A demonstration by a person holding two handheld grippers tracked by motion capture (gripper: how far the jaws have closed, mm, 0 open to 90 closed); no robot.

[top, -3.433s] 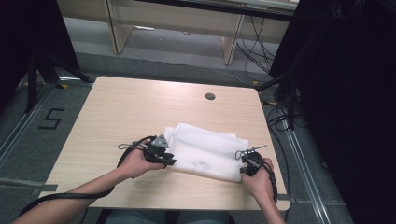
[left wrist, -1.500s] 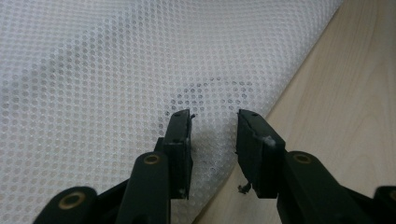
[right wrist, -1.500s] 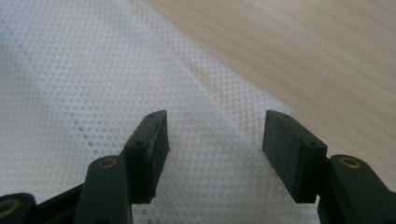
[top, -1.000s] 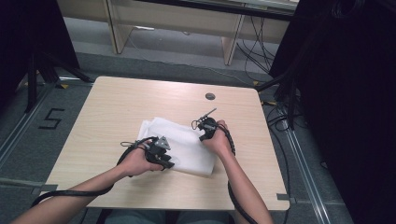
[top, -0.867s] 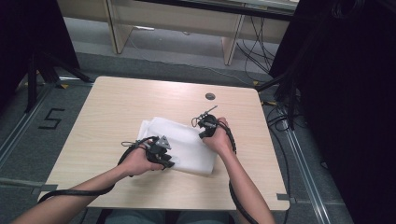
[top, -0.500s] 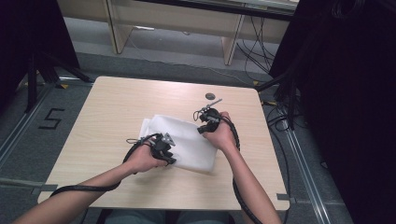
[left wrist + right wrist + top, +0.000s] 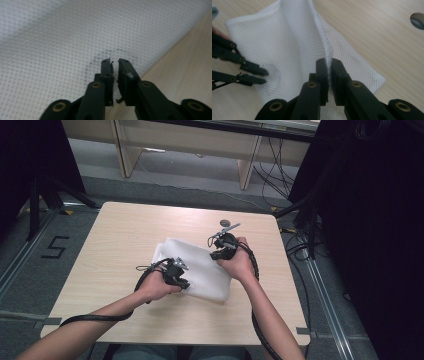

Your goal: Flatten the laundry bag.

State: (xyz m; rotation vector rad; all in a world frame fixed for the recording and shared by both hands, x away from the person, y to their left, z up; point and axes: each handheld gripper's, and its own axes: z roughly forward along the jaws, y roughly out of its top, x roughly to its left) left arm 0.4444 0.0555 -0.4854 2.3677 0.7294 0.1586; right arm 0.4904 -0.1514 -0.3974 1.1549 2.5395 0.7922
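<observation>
Mesh cloth (image 7: pixel 195 267) lies part-folded near the middle of the table (image 7: pixel 125 230). Folding is in hand. The right gripper (image 7: pixel 220 251) is clamped on a raised fold of cloth. The left gripper (image 7: pixel 181 279) has just been closing; a pinch of mesh sits between its jaws. Next move, by judgement: carry the raised fold across and lay it flat. Both forearms enter from the near edge.

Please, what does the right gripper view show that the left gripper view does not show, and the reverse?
Right gripper view: the right gripper pinching a raised fold of the white mesh cloth, the left gripper beside it, a round table hole. Left gripper view: its jaws, which have just been closing, nip the cloth near a faint dark ring. Both: cloth and wooden table.
</observation>
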